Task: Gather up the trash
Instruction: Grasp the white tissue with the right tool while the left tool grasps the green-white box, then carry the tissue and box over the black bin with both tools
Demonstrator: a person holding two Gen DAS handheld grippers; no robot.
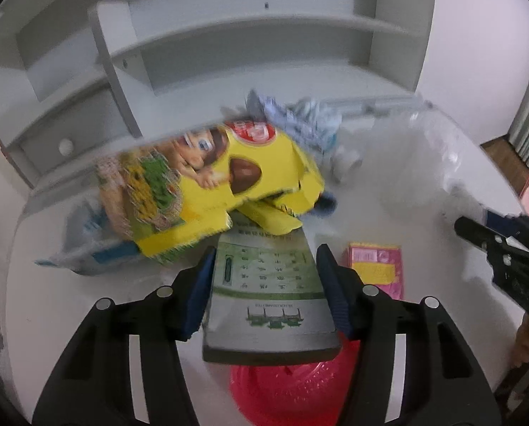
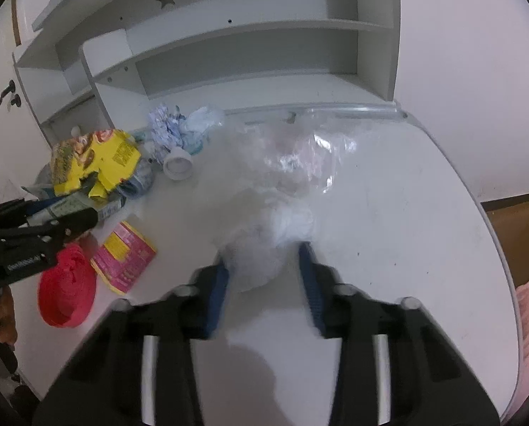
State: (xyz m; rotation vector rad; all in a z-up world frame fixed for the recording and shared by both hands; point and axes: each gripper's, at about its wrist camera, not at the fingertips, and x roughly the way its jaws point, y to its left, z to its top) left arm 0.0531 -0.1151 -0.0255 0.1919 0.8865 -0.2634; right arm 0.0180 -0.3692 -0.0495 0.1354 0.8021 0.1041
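A green and white carton (image 1: pixel 264 305) lies between the blue pads of my left gripper (image 1: pixel 266 277), which press on its two long sides. Its far end is tucked under a torn yellow snack box (image 1: pixel 236 177). In the right wrist view my right gripper (image 2: pixel 266 269) is shut on the near edge of a clear plastic bag (image 2: pixel 292 163) that spreads over the white table. A pink and yellow packet (image 1: pixel 378 266) lies flat just right of the carton. The right gripper (image 1: pixel 477 234) also shows at the right edge of the left wrist view.
A red bowl (image 2: pixel 67 291) sits at the table's near left, partly under the carton. Crumpled blue and white paper (image 2: pixel 172 127) and a white roll (image 2: pixel 178 165) lie behind the yellow box. A white shelf unit (image 2: pixel 229 53) backs the table. The table's curved edge (image 2: pixel 477 213) runs along the right.
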